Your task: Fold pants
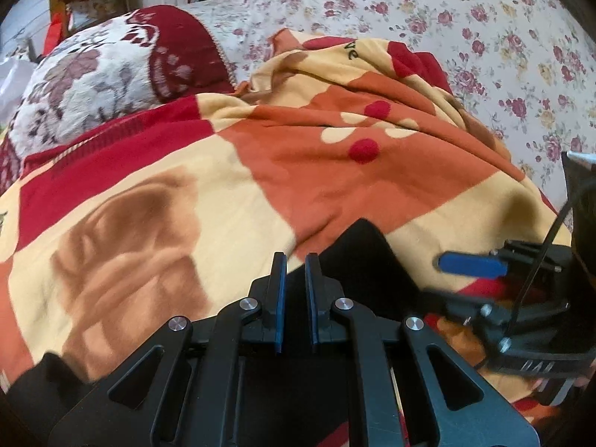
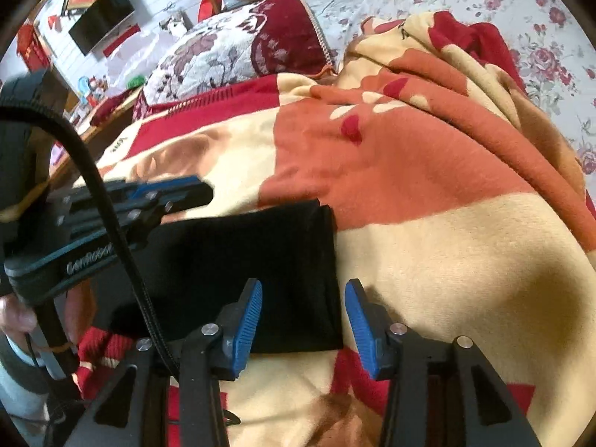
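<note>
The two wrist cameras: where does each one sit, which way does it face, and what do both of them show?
Left wrist view: sits on the left claw, looks forward over the black pants and patterned blanket; the right claw enters from the right.
Right wrist view: sits on the right claw, open over the folded pants' right edge; the left claw and the person's hand show at left.
Both share the pants, blanket, floral pillow and flowered sheet.
</note>
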A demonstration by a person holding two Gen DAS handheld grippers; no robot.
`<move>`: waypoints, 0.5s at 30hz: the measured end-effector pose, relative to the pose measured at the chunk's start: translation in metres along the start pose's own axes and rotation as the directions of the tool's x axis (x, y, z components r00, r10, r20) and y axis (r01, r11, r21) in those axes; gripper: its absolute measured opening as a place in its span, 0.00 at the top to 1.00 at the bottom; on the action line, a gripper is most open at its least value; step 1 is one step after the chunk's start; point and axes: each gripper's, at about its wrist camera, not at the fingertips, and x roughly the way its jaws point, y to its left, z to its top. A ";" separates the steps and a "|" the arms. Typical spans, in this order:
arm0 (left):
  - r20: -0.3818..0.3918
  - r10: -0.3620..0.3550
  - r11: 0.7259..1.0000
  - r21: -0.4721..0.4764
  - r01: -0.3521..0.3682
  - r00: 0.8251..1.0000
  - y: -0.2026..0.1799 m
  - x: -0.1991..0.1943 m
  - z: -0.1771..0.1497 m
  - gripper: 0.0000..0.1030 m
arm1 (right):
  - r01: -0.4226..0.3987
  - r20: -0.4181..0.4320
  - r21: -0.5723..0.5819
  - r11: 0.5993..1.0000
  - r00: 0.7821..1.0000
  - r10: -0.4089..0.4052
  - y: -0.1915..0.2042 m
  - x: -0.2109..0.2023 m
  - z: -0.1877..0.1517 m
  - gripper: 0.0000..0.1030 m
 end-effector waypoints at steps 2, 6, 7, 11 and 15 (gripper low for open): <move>0.004 0.018 1.000 -0.014 -0.018 1.000 0.004 -0.005 -0.007 0.93 | -0.034 0.014 0.017 0.999 0.999 0.033 0.002 -0.003 0.001 0.56; 0.011 0.052 0.998 -0.041 -0.052 0.999 0.011 -0.011 -0.016 0.93 | -0.070 0.022 0.014 0.997 0.997 0.069 0.013 -0.001 0.003 0.55; 0.014 0.057 0.997 -0.050 -0.056 0.998 0.013 -0.014 -0.019 0.93 | -0.077 0.022 0.012 0.997 0.997 0.077 0.015 -0.001 0.003 0.54; 0.024 0.067 0.991 -0.120 -0.063 0.997 0.027 -0.031 -0.036 0.93 | -0.125 0.026 -0.012 0.992 0.992 0.125 0.025 -0.003 0.002 0.52; 0.035 0.100 0.979 -0.183 -0.092 0.994 0.046 -0.050 -0.053 0.93 | -0.176 0.017 -0.013 0.984 0.984 0.176 0.037 0.001 0.001 0.41</move>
